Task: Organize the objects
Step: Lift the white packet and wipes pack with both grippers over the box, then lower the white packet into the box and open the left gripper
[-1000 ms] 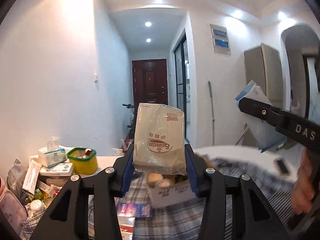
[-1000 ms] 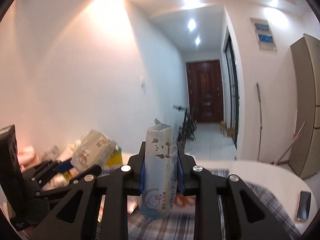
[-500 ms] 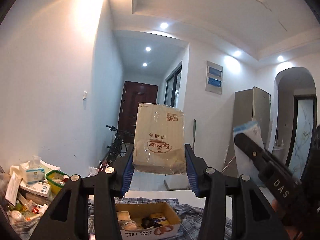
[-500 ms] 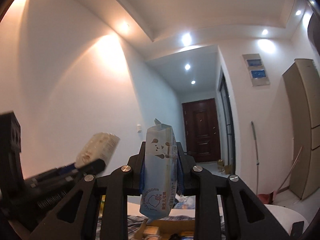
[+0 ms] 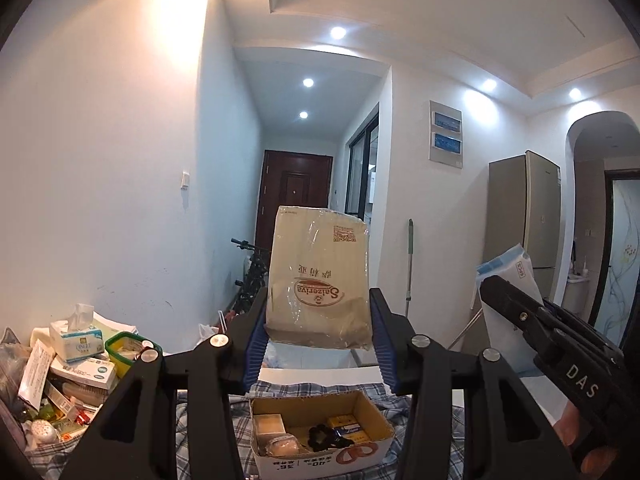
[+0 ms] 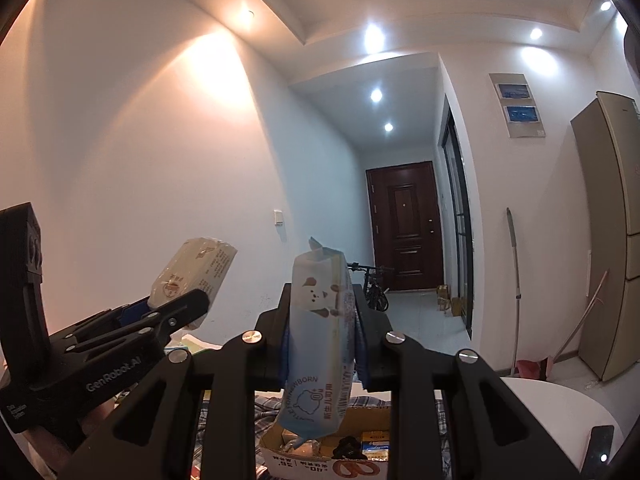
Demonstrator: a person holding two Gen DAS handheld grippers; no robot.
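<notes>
Both grippers have risen since a second ago, so the table has dropped toward the bottom of each view and the cardboard box (image 5: 320, 432) now shows below the fingers. Left gripper (image 5: 320, 332) pinches a beige plastic-wrapped pack printed "Saizeriya" (image 5: 320, 276), held upright between its blue-padded fingers (image 5: 256, 336), clear of the table. Right gripper (image 6: 320, 336) is pressed tight on a pale blue pack of baby wipes (image 6: 318, 344), standing on end with its lower part hanging below the fingers, above the box.

Open at the top, the cardboard box sits on a blue checked cloth (image 5: 200, 412) at the near middle of the table (image 6: 560, 404), with small packets and a dark object inside. At the table's left edge lies a heap: a tissue box (image 5: 76, 340), a green-rimmed yellow tub (image 5: 132, 350), flat white cartons and small bottles. A dark phone (image 6: 600, 444) lies near the right edge. A person's fingers (image 5: 572, 428) show under the right gripper's handle. Beyond, a hallway leads to a dark wooden door (image 5: 294, 196), with a bicycle (image 5: 250, 276) beside the wall and a refrigerator (image 5: 520, 216) to the right.
</notes>
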